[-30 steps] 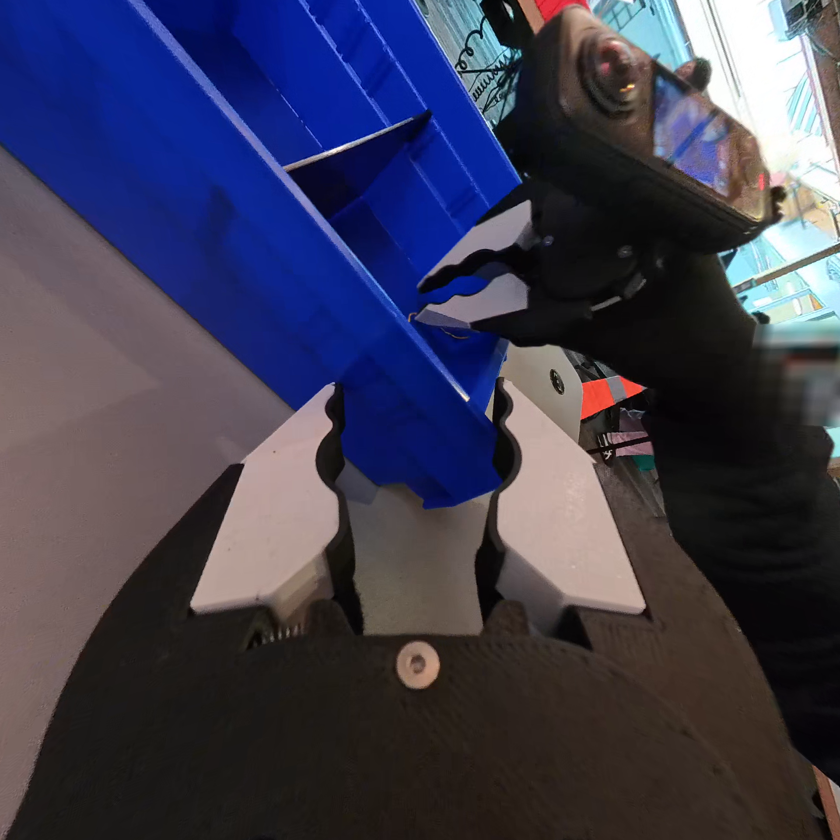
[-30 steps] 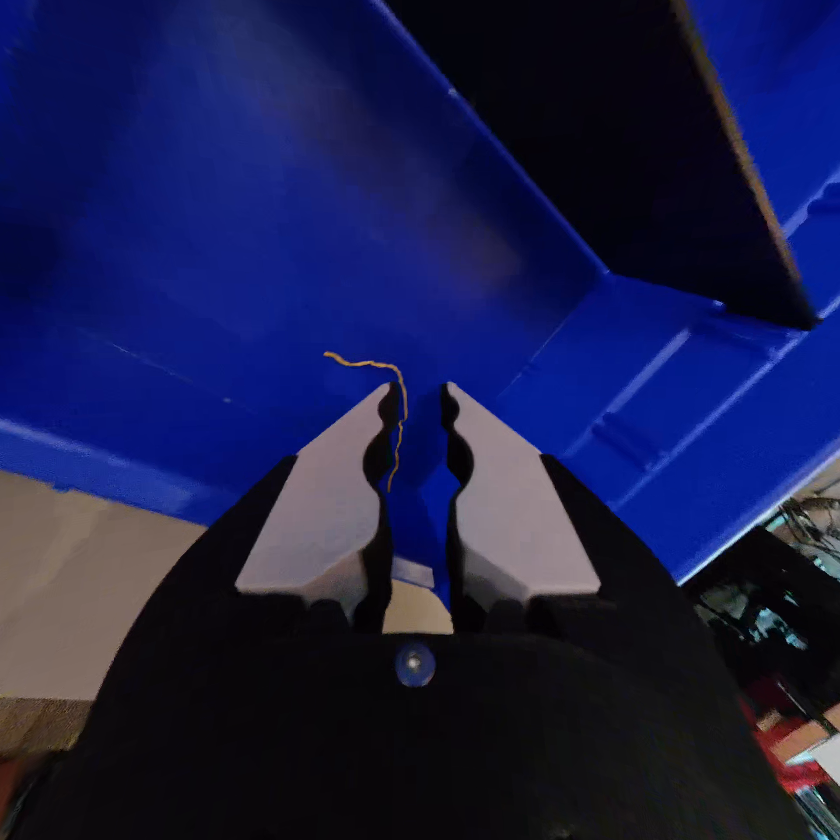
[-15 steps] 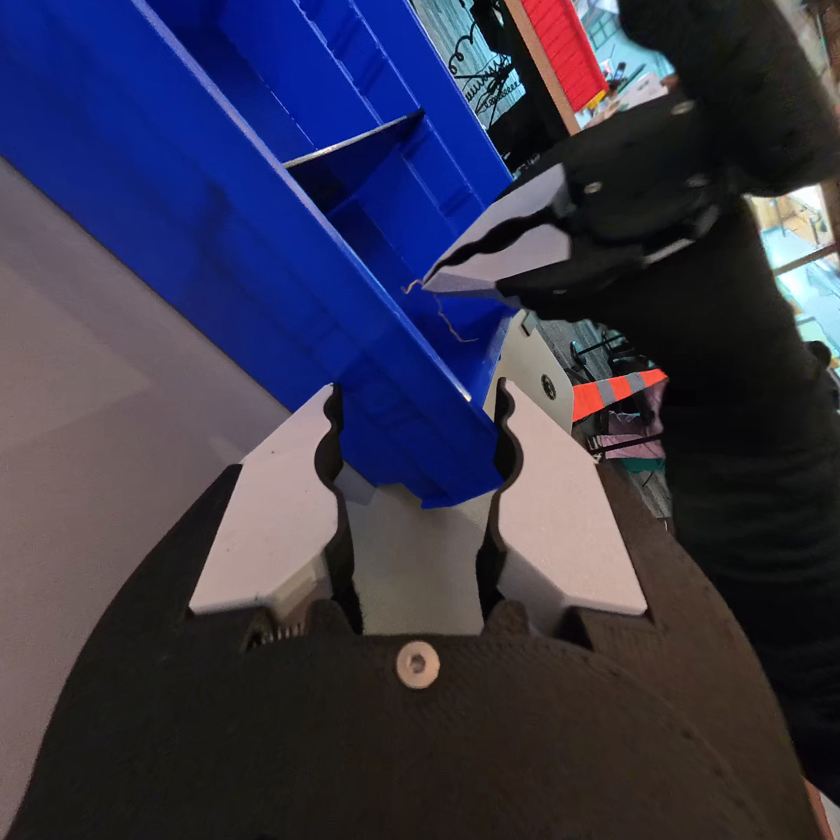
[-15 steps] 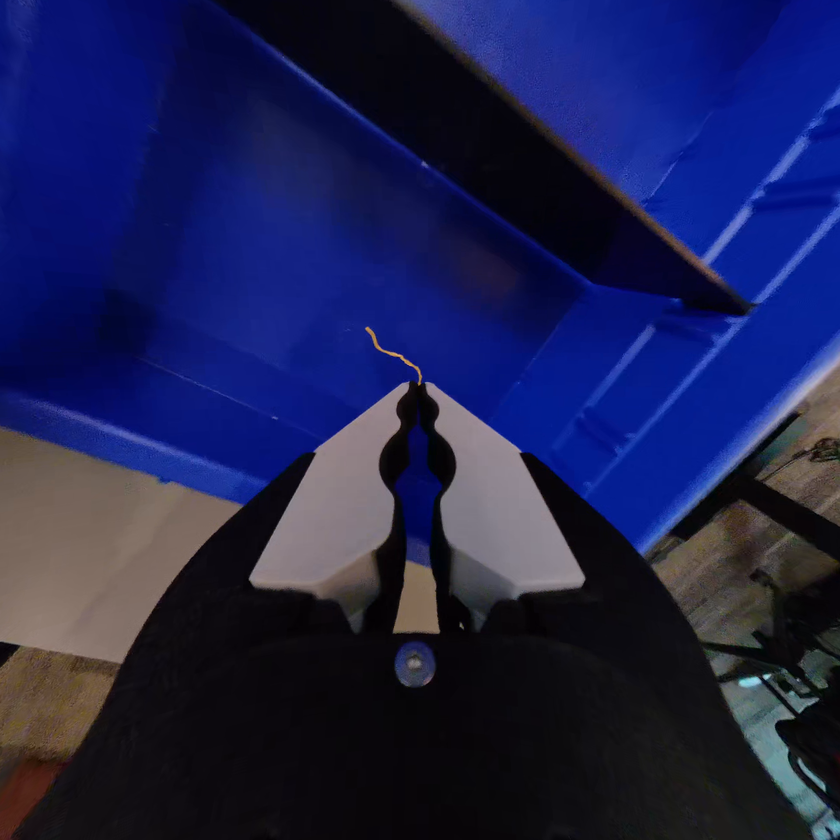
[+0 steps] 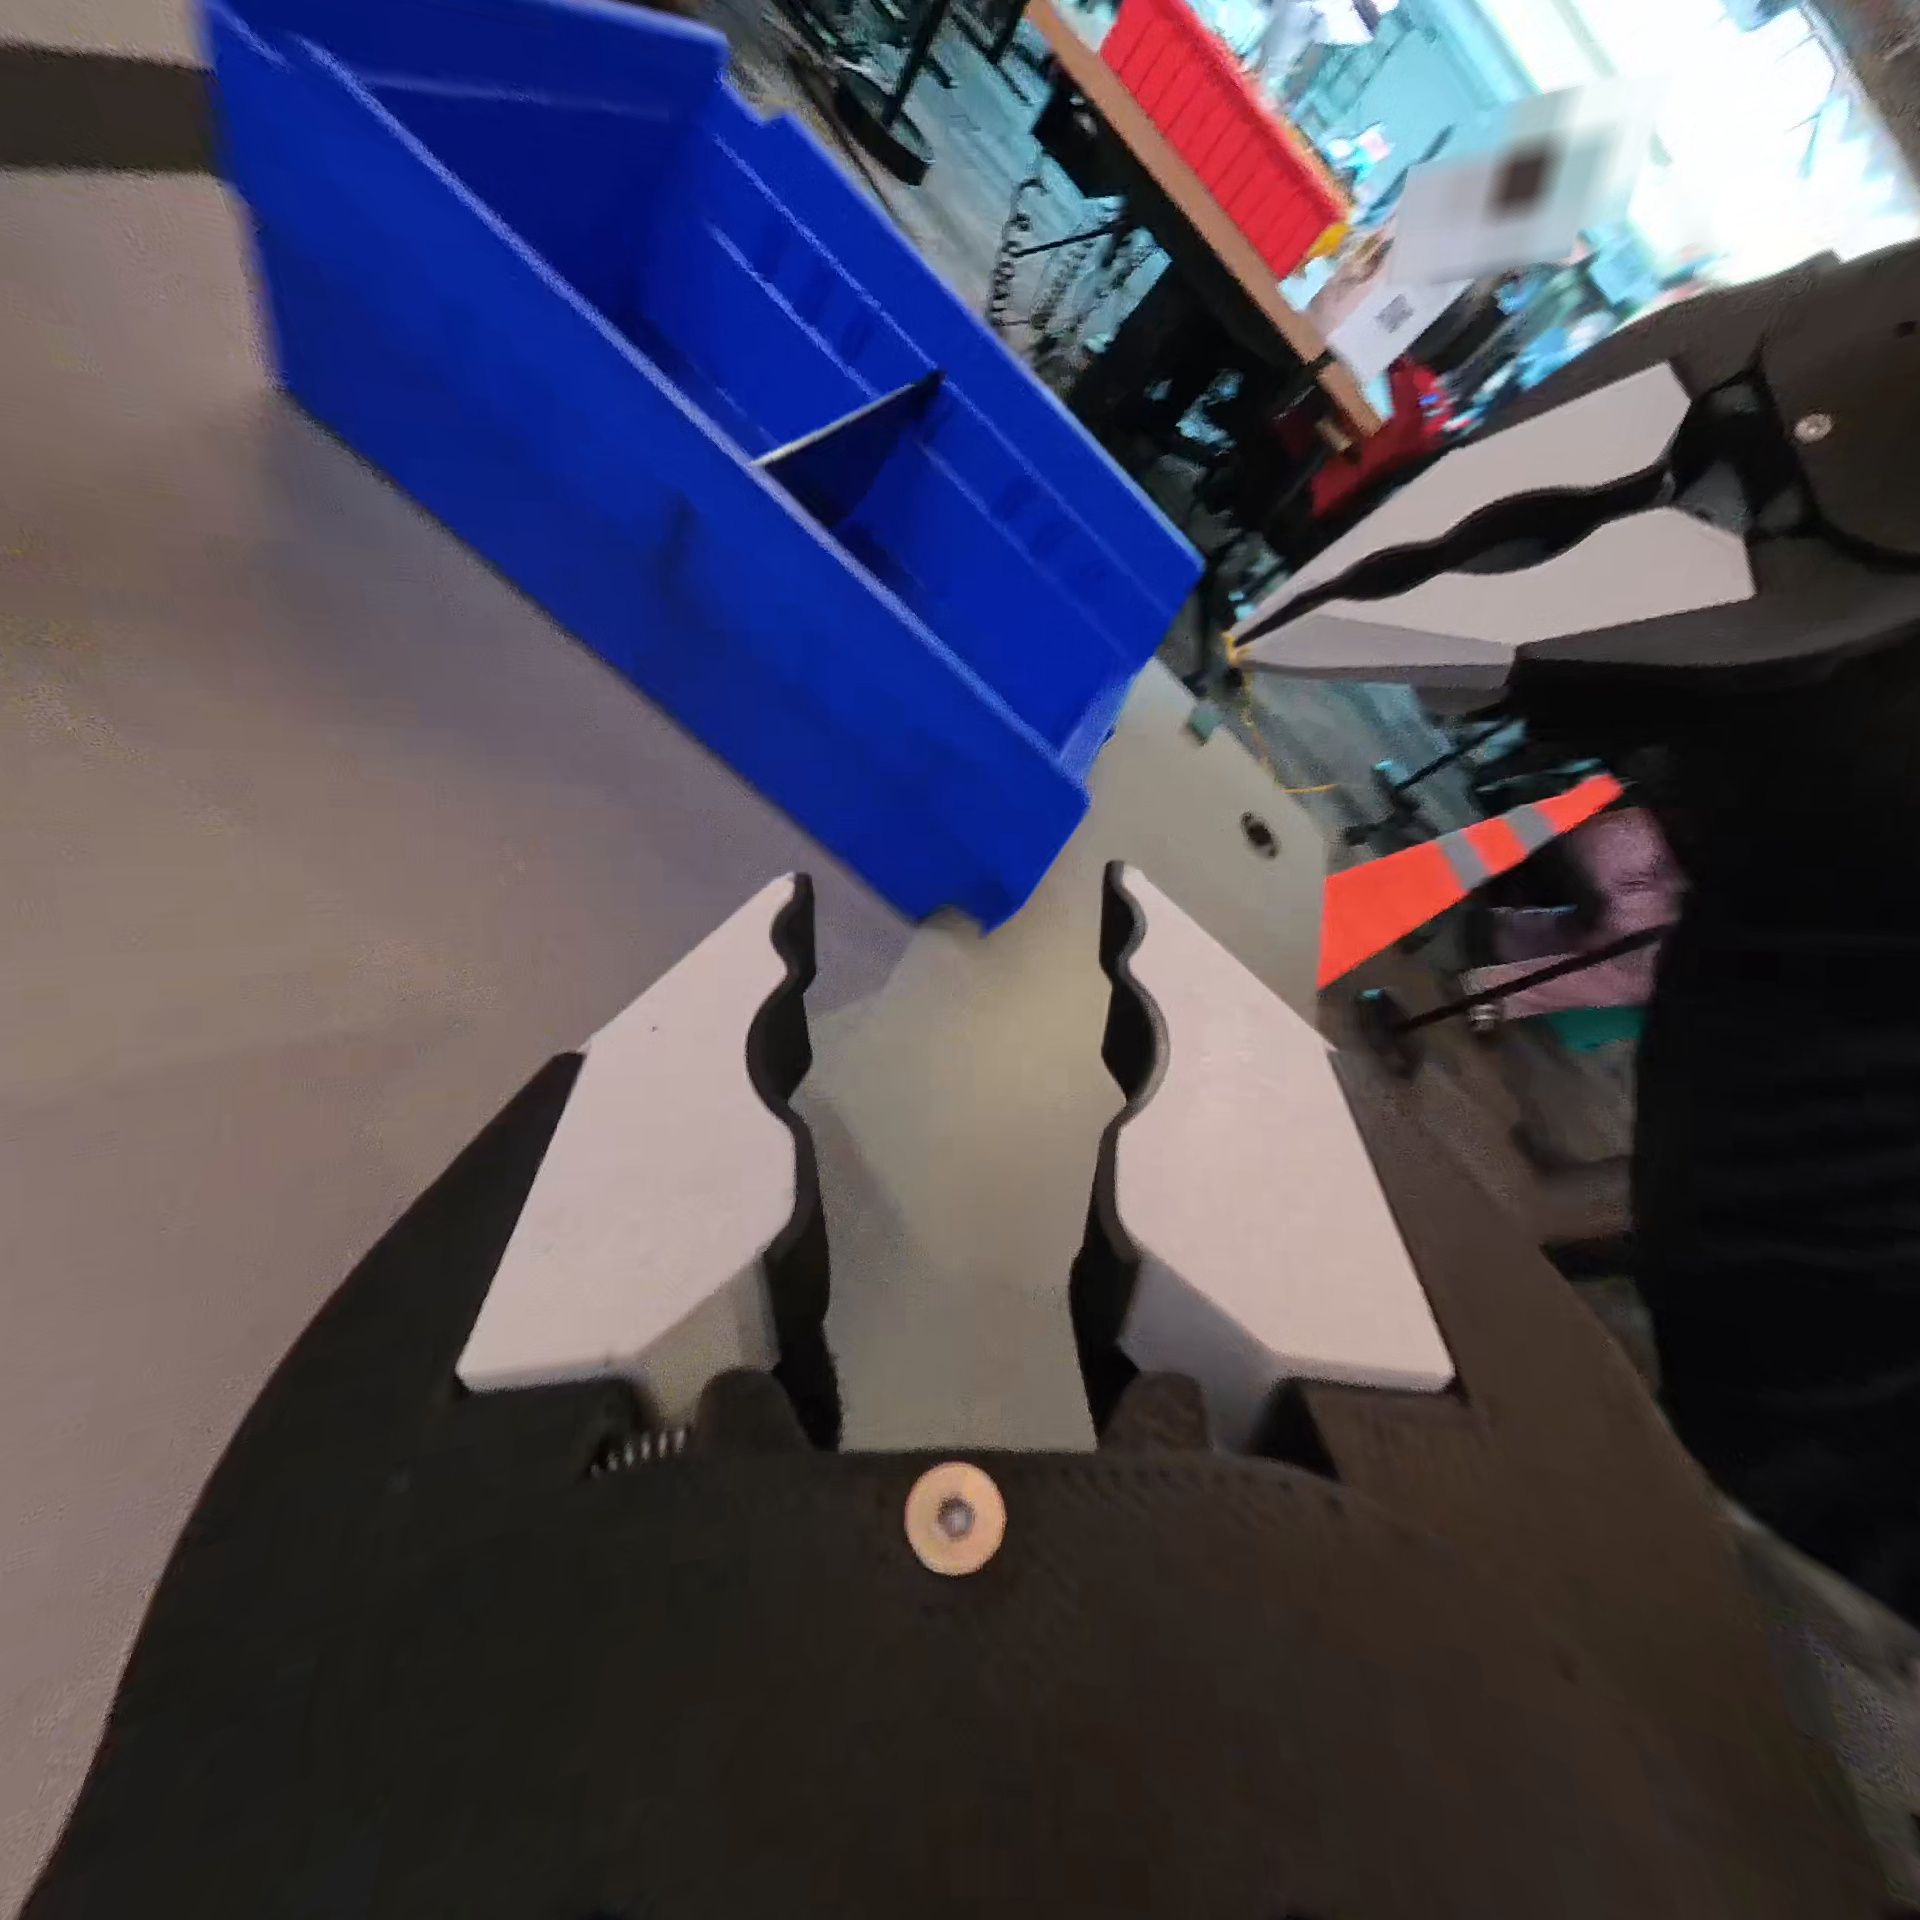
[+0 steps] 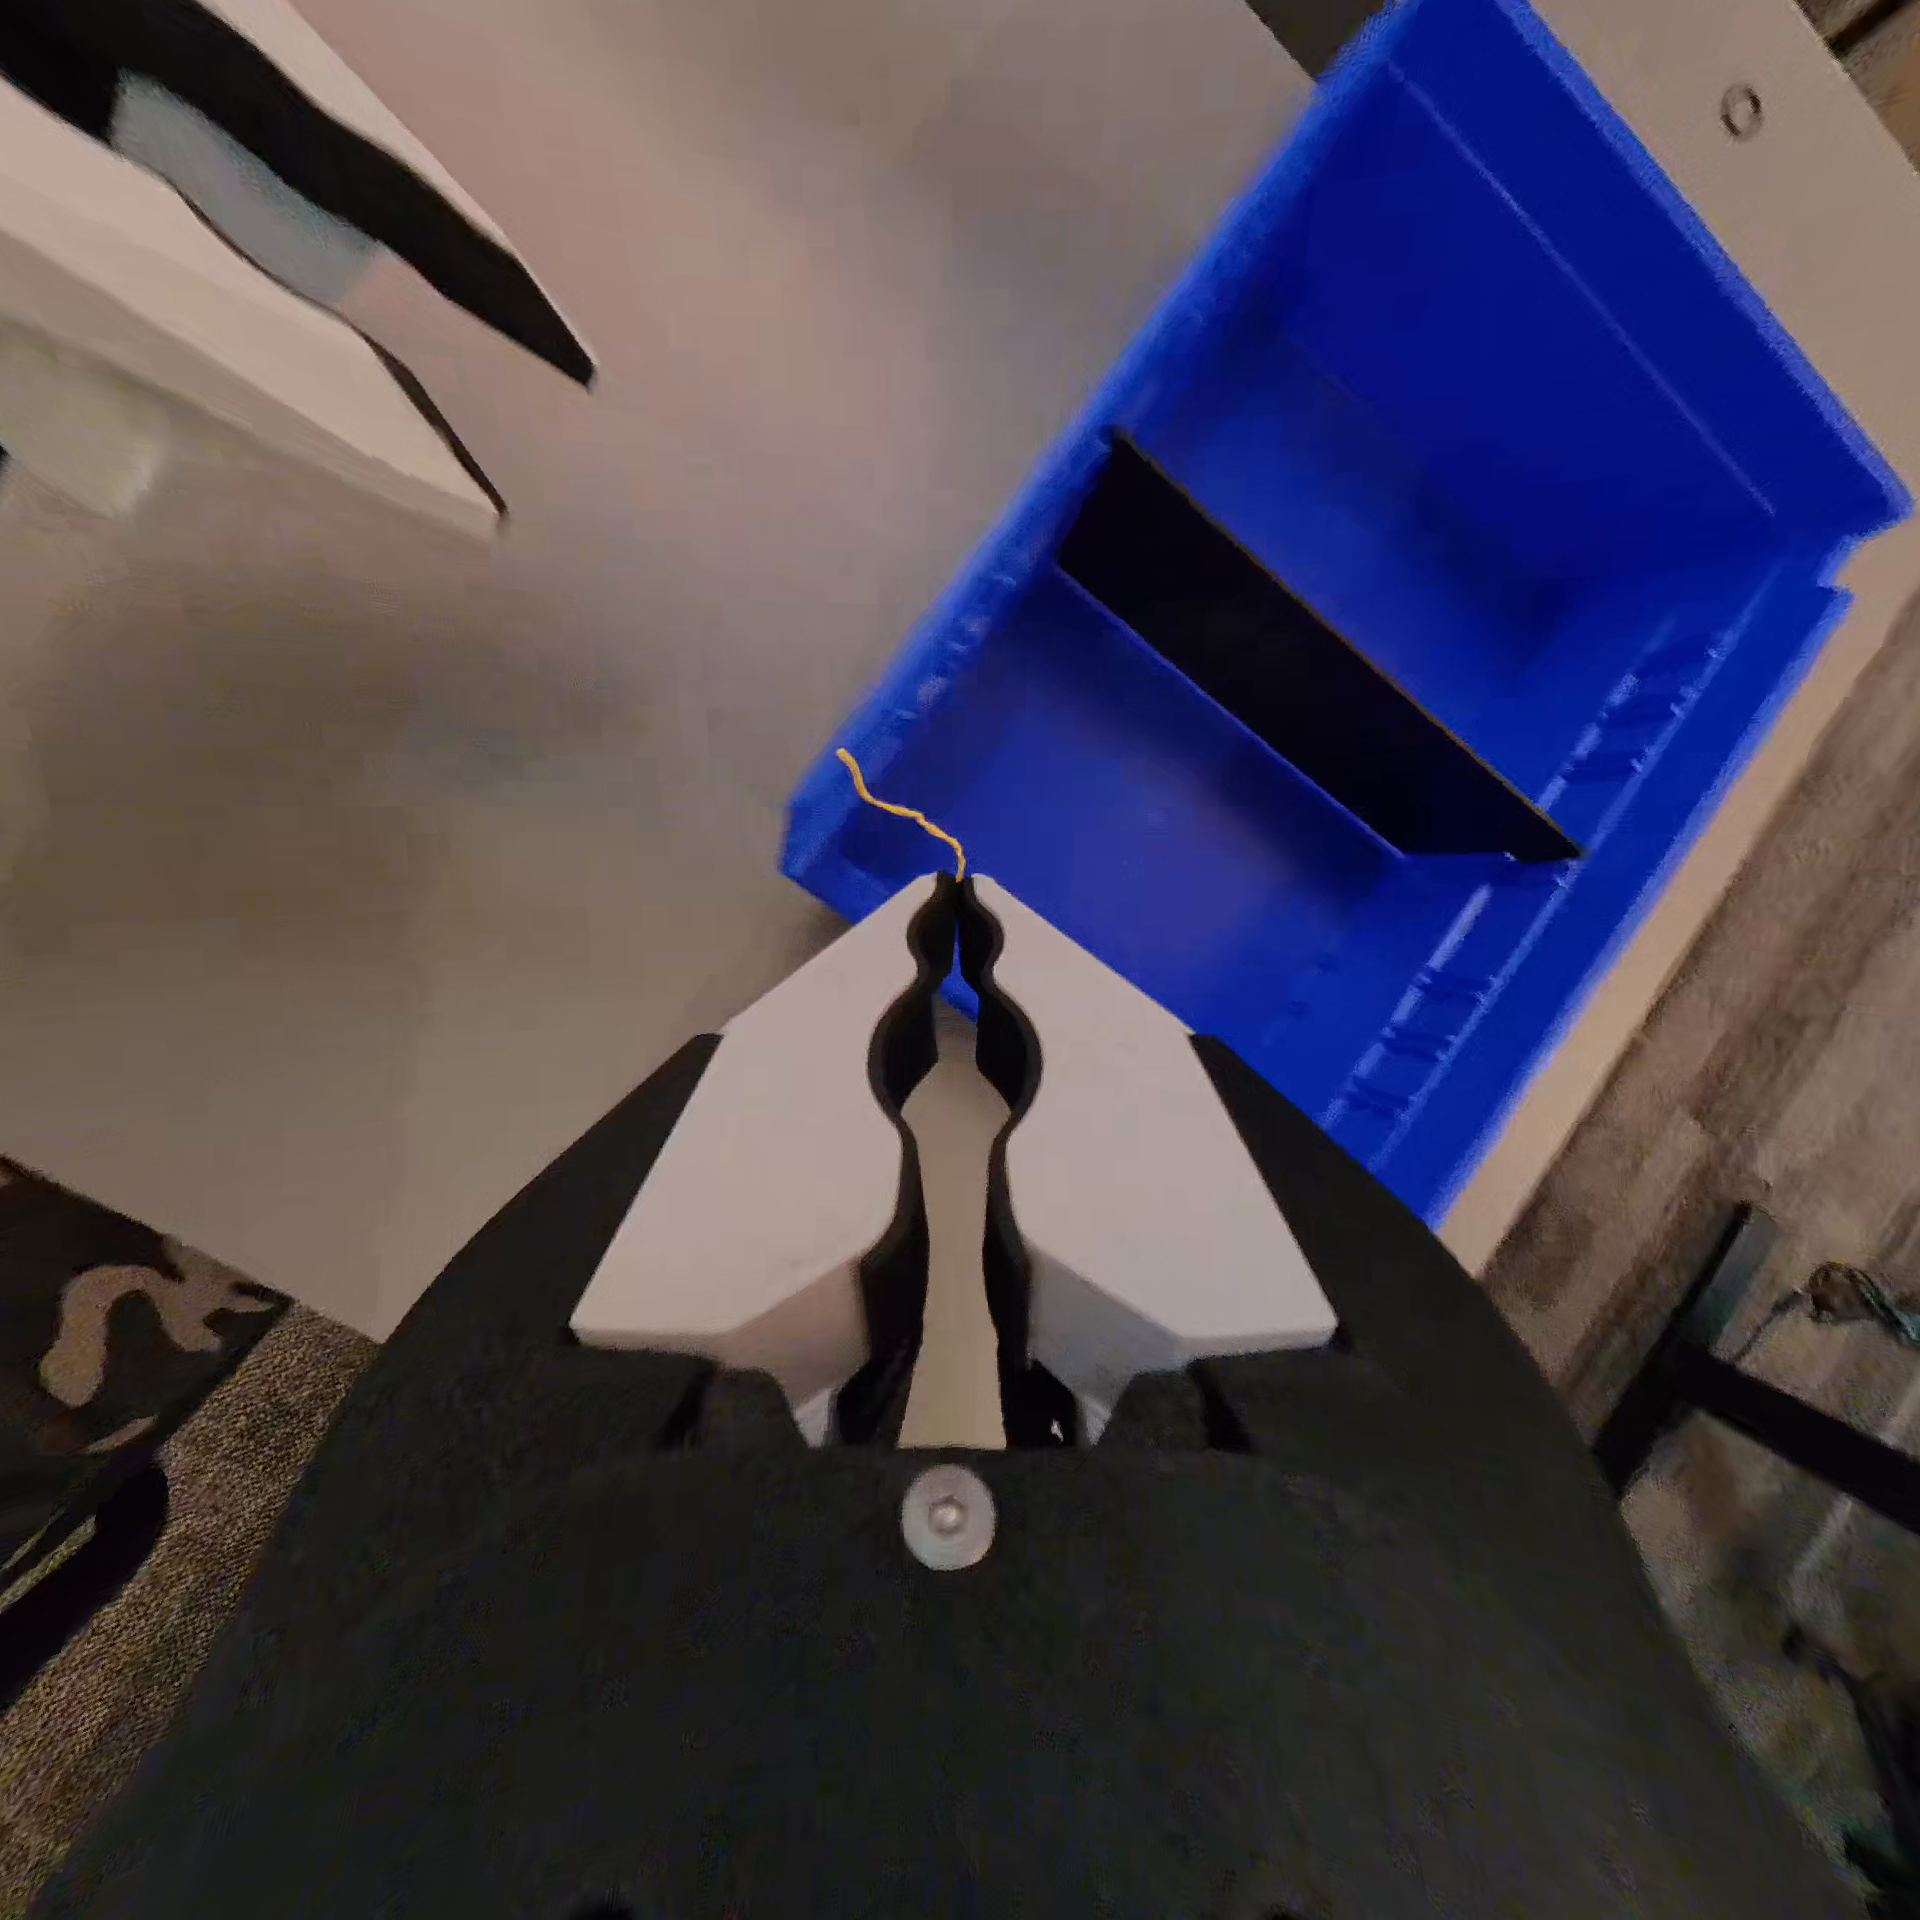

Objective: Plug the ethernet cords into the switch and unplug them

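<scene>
No ethernet cord or switch shows in either view. A blue plastic bin (image 5: pixel 675 468) with a black divider (image 6: pixel 1299 665) lies on the pale table (image 5: pixel 260 831). My left gripper (image 5: pixel 956 894) is open and empty, with the bin's near corner just ahead of its fingertips and not touching them. My right gripper (image 6: pixel 956 881) is shut on a thin yellow thread (image 6: pixel 894 805) and hovers over the bin's (image 6: pixel 1455 416) near end. In the left wrist view the right gripper (image 5: pixel 1236 639) is off to the right with the thread (image 5: pixel 1257 717) hanging from its tips.
The left gripper (image 6: pixel 540 447) shows blurred at the upper left of the right wrist view. The table edge and carpeted floor (image 6: pixel 1714 1039) lie right of the bin. A far table holds a red bin (image 5: pixel 1216 135). An orange striped item (image 5: pixel 1455 873) sits beyond the table.
My left gripper has let go of the bin's corner, opened wider and pulled back. My right gripper has closed fully on the yellow thread and lifted it out of the bin, away to the right.
</scene>
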Demonstrator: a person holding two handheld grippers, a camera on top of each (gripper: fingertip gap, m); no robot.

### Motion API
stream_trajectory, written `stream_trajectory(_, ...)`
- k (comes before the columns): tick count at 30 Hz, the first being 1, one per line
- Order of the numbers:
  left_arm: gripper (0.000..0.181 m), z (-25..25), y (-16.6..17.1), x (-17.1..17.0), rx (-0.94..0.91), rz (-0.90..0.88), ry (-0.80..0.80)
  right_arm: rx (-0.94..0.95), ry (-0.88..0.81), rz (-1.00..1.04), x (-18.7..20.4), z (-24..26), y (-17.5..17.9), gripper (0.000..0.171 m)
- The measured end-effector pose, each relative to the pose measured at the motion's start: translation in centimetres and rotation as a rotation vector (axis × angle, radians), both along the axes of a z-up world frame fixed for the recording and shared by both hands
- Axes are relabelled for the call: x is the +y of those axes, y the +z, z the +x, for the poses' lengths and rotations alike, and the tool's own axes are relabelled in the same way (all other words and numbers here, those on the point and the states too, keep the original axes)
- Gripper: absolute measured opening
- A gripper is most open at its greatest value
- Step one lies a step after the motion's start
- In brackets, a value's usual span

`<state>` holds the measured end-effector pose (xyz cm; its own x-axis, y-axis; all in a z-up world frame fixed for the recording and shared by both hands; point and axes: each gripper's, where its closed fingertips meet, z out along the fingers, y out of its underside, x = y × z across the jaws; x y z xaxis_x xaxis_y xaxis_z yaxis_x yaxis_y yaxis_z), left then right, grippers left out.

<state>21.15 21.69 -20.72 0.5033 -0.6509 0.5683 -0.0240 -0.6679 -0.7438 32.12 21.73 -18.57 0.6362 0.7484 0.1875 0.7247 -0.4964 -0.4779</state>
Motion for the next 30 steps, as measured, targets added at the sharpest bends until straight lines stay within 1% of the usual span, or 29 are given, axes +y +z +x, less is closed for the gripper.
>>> stream_trajectory(1,0.05,-2.5,0.4,-0.5,0.043,0.039,0.029,0.021,0.03,-0.006,-0.8,-1.5,-0.1,0.0)
stream_trajectory(4,0.047,-10.7,1.8,-1.9,0.191,0.149,0.118,0.055,0.133,-0.037,-3.0,-6.3,-1.4,0.0)
stream_trajectory(6,0.045,-17.3,3.1,-2.4,0.28,0.21,0.223,0.058,0.202,-0.073,-4.4,-9.7,-3.0,0.0)
stream_trajectory(9,0.046,-28.2,4.8,-2.9,0.391,0.237,0.41,0.037,0.298,-0.132,-6.3,-14.6,-6.0,0.0)
stream_trajectory(11,0.049,-35.3,5.8,-3.0,0.453,0.246,0.547,0.031,0.362,-0.172,-7.6,-17.8,-7.8,0.0)
stream_trajectory(13,0.052,-40.7,6.1,-3.2,0.457,0.195,0.638,0.011,0.402,-0.193,-8.3,-20.2,-9.5,0.0)
stream_trajectory(14,0.06,-42.9,6.0,-3.1,0.439,0.157,0.67,0.001,0.419,-0.209,-8.6,-21.3,-10.3,0.0)
stream_trajectory(16,0.062,-46.7,5.5,-2.4,0.387,0.09,0.73,0.009,0.445,-0.235,-9.3,-23.2,-11.4,0.0)
stream_trajectory(18,0.063,-49.6,4.0,-1.2,0.34,-0.001,0.756,0.019,0.487,-0.279,-10.4,-24.8,-12.2,0.0)
stream_trajectory(20,0.067,-51.4,2.4,0.2,0.26,-0.108,0.751,0.021,0.512,-0.318,-11.5,-25.8,-12.6,0.023)
stream_trajectory(21,0.069,-51.7,1.5,0.8,0.225,-0.167,0.732,0.018,0.519,-0.311,-11.7,-26.1,-12.6,0.028)
stream_trajectory(24,0.074,-52.8,-1.1,2.6,0.164,-0.329,0.724,0.042,0.512,-0.298,-12.1,-26.7,-12.2,0.03)
stream_trajectory(26,0.078,-53.5,-2.9,3.6,0.185,-0.406,0.723,0.072,0.501,-0.289,-12.1,-27.0,-12.0,0.03)
stream_trajectory(30,0.068,-52.7,-4.2,5.6,0.018,-0.549,0.66,0.093,0.494,-0.286,-12.1,-26.9,-12.0,0.028)
